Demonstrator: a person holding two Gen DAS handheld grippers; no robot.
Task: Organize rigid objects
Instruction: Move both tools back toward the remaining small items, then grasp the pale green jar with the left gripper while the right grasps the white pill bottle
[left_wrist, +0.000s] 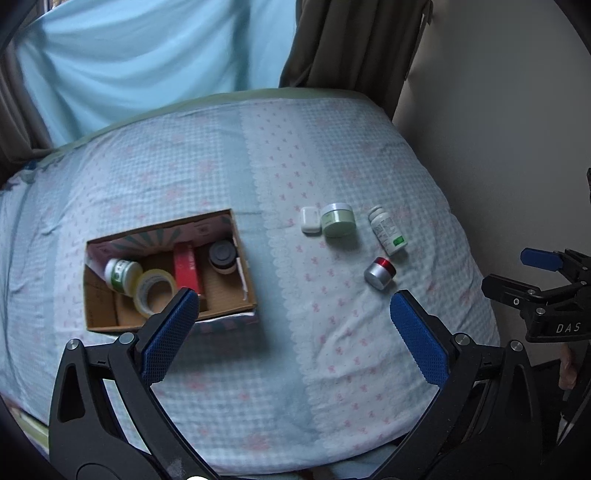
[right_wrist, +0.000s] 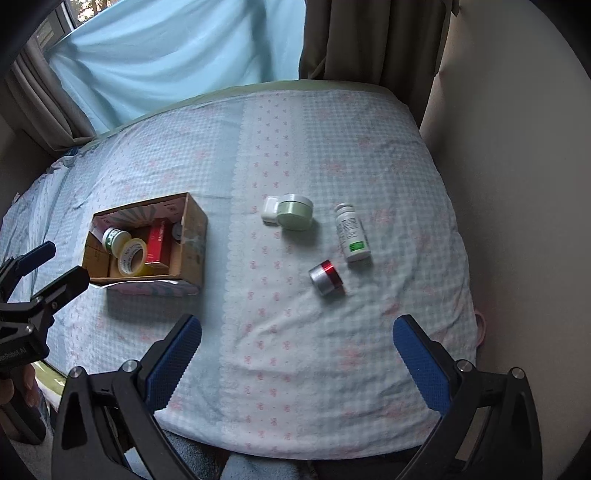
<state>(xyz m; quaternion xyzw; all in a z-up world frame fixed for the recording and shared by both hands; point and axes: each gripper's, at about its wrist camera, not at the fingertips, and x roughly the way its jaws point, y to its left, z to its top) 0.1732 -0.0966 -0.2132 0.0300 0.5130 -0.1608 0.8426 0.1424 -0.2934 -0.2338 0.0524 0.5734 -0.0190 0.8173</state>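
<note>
Bed (left_wrist: 332, 350): soft, puffy cover of pale blue checks with small pink bows and a lacy white strip down the middle; it fills most of both views
Box (left_wrist: 229, 315): brown cardboard, open on top, a boxy shape, in the left middle of the left wrist view; the inside wall has teal and white stripes
In the box: a see-through yellowish tape roll (left_wrist: 155, 291), round like a ring; a white tub with a green label (left_wrist: 120, 273) just beside it; a flat red carton (left_wrist: 187, 271) in the middle; a dark round jar (left_wrist: 221, 255) in the far right corner
White case (right_wrist: 269, 209): small, smooth, with rounded corners, lying on the bed and touching the green jar
Green jar (right_wrist: 294, 215): short, round, pale green with a lighter lid, right of center
Pill bottle (right_wrist: 352, 234): white plastic, long and round, lying on its side with a green mark on the label, near the right side
Silver jar (right_wrist: 325, 277): shiny metal look with a red band, tipped on its side, just below the pill bottle and apart from it
Left gripper (left_wrist: 291, 332): black arms with bumpy blue pads; jaws spread wide, holding nothing, above the bed near the box
Right gripper (right_wrist: 297, 354): same look; jaws spread wide, holding nothing, at the bottom of its view with the silver jar above it
Curtains: light blue cloth (left_wrist: 147, 62) at the upper left, brown cloth (left_wrist: 354, 40) at the top right
</note>
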